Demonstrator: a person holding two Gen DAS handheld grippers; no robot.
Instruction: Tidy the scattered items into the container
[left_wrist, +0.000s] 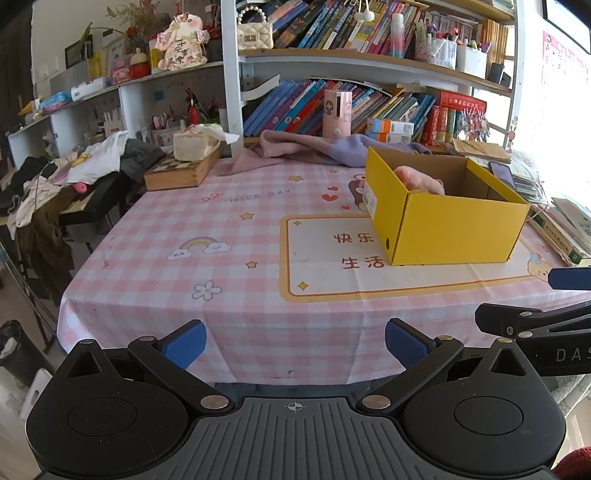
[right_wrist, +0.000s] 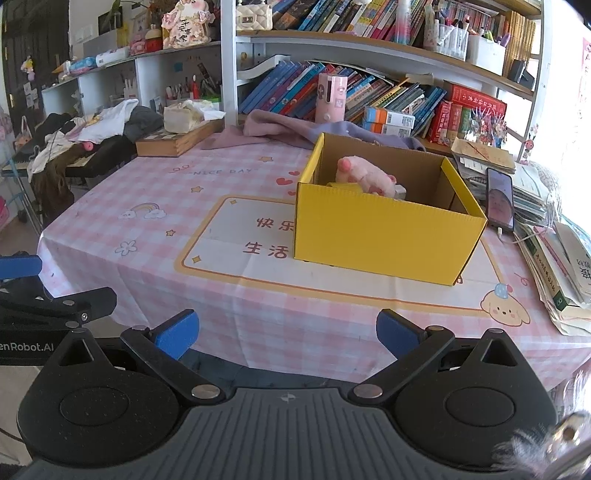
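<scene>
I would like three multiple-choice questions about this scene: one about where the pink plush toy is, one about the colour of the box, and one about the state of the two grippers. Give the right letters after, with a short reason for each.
1. Where is the pink plush toy?
A. inside the cardboard box
B. on the tablecloth in front of the box
C. between the fingers of the right gripper

2. What colour is the cardboard box on the outside?
A. white
B. yellow
C. green

3. How are the left gripper and the right gripper?
A. both open and holding nothing
B. both shut on an item
C. left shut, right open

Answers
1. A: the toy shows above the box wall, within the brown interior.
2. B: the outer walls are yellow in both views.
3. A: in each wrist view the blue pads stand wide apart, with only tablecloth between them.
</scene>
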